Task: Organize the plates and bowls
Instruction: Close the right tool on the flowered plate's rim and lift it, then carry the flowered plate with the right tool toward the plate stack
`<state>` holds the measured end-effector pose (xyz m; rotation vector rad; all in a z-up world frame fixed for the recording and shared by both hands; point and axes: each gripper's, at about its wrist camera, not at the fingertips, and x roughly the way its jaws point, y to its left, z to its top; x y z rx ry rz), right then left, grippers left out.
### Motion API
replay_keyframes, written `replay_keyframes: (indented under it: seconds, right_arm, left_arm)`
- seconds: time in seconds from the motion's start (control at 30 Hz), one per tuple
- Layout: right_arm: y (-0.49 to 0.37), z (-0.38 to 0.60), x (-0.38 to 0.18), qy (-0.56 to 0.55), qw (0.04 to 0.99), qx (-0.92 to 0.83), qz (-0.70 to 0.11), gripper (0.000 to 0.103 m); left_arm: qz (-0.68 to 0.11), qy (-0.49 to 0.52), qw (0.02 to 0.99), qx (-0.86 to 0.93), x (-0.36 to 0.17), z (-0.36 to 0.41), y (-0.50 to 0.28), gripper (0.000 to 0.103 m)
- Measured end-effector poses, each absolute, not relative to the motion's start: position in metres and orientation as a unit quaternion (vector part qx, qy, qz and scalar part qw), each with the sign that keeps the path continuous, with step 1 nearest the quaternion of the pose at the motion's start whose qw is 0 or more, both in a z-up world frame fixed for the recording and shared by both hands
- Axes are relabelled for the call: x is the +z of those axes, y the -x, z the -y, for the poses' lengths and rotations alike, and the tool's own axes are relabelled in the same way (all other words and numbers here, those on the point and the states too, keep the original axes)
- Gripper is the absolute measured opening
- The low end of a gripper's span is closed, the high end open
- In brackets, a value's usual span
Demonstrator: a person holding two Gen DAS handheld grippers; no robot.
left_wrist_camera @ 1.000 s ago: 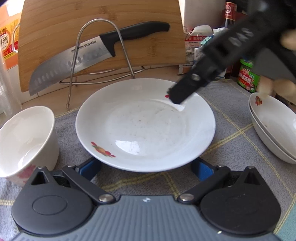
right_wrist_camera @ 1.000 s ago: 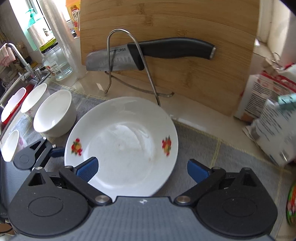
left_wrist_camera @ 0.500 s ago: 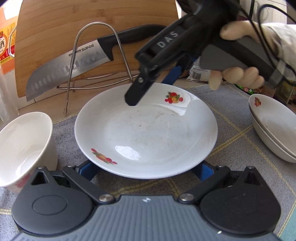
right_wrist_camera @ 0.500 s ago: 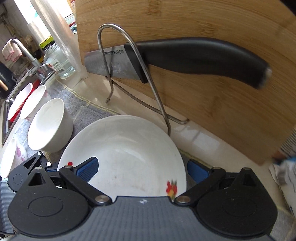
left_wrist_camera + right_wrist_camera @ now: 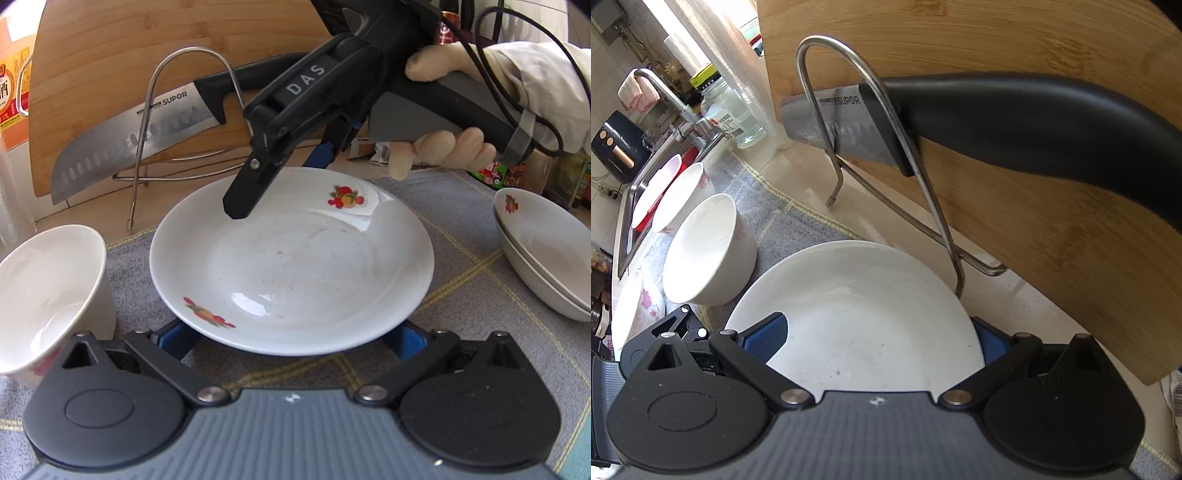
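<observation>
A white plate with fruit prints (image 5: 291,258) lies on the grey checked mat; it also shows in the right wrist view (image 5: 857,317). My left gripper (image 5: 291,338) is open at the plate's near rim, its blue pads (image 5: 173,338) partly under the rim. My right gripper (image 5: 875,339) is open over the plate's far rim, one pad above the plate and the other behind it; its body (image 5: 317,92) hangs above the plate in the left wrist view. A white bowl (image 5: 44,295) stands left of the plate. Two stacked shallow bowls (image 5: 546,251) sit at the right.
A wire rack (image 5: 184,110) holds a cleaver (image 5: 129,136) against a bamboo cutting board (image 5: 129,55) behind the plate. More white bowls (image 5: 683,195) stand near the sink (image 5: 635,206). Jars and packets crowd the far right.
My right gripper has moved from the plate's right side down and forward over its far rim, close to the rack and knife. The left gripper and plate have barely moved.
</observation>
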<state>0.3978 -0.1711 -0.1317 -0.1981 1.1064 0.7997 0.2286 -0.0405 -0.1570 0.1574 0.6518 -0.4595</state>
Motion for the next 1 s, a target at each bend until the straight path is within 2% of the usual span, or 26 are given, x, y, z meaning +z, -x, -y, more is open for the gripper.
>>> replay_keyframes:
  seconds: [1.0]
  right_arm:
    - [-0.4025, 0.1702, -0.1339, 0.093, 0.742, 0.395, -0.533, 0.103]
  left_arm:
    - [-0.313, -0.077, 0.92, -0.224, -0.1581, 0.0406, -0.2249, 0.103]
